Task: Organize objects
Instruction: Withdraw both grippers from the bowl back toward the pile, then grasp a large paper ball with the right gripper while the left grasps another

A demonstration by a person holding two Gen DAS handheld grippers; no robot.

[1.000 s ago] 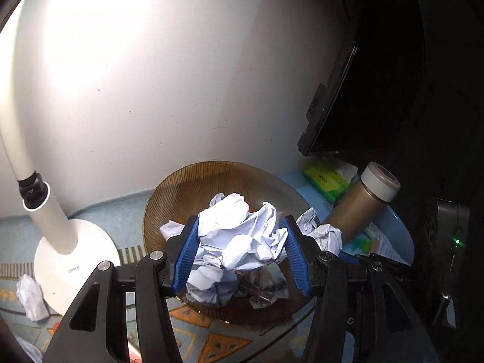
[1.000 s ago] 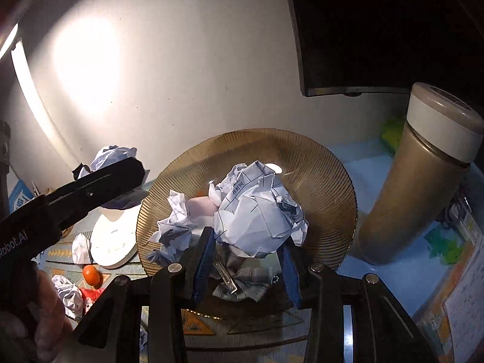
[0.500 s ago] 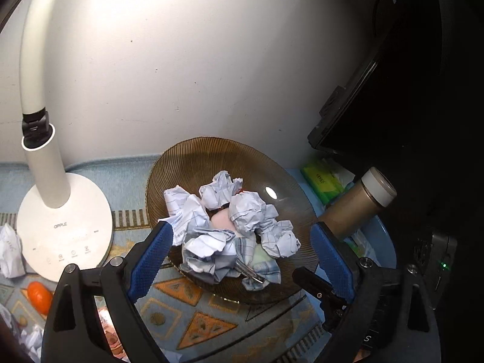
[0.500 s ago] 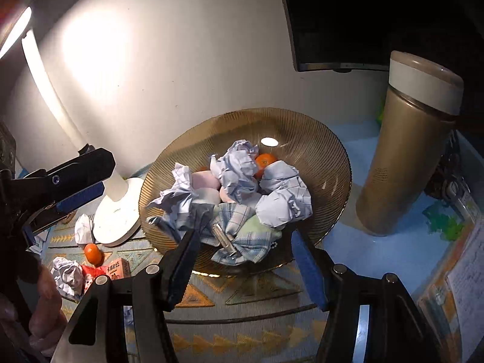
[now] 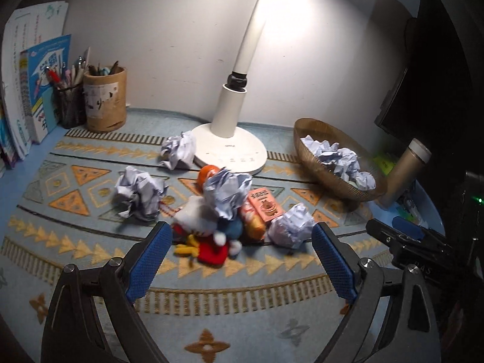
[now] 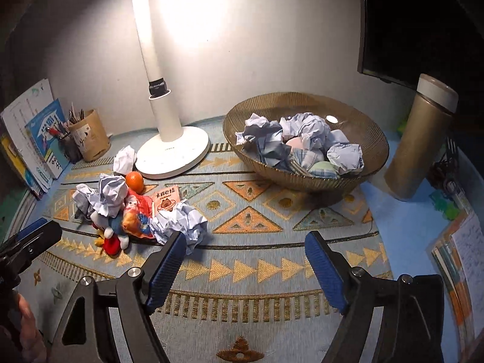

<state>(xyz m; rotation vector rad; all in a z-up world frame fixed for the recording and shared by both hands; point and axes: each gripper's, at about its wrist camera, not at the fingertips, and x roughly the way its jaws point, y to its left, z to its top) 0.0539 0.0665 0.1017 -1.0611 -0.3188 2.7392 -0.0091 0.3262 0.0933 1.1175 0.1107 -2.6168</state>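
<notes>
Near your left tool [image 5: 240,257], crumpled paper [image 5: 290,225] and a plush toy [image 5: 208,230] litter the desk [image 5: 242,296]; both tools' jaws are opening, empty, right tool [image 6: 245,264] too, with the bowl [image 6: 357,115] far right collecting paper.

White desk lamp [image 5: 231,148] on patterned mat [image 5: 90,181], gold flask [image 6: 419,139] right, pen holders [image 5: 104,99] far left.
</notes>
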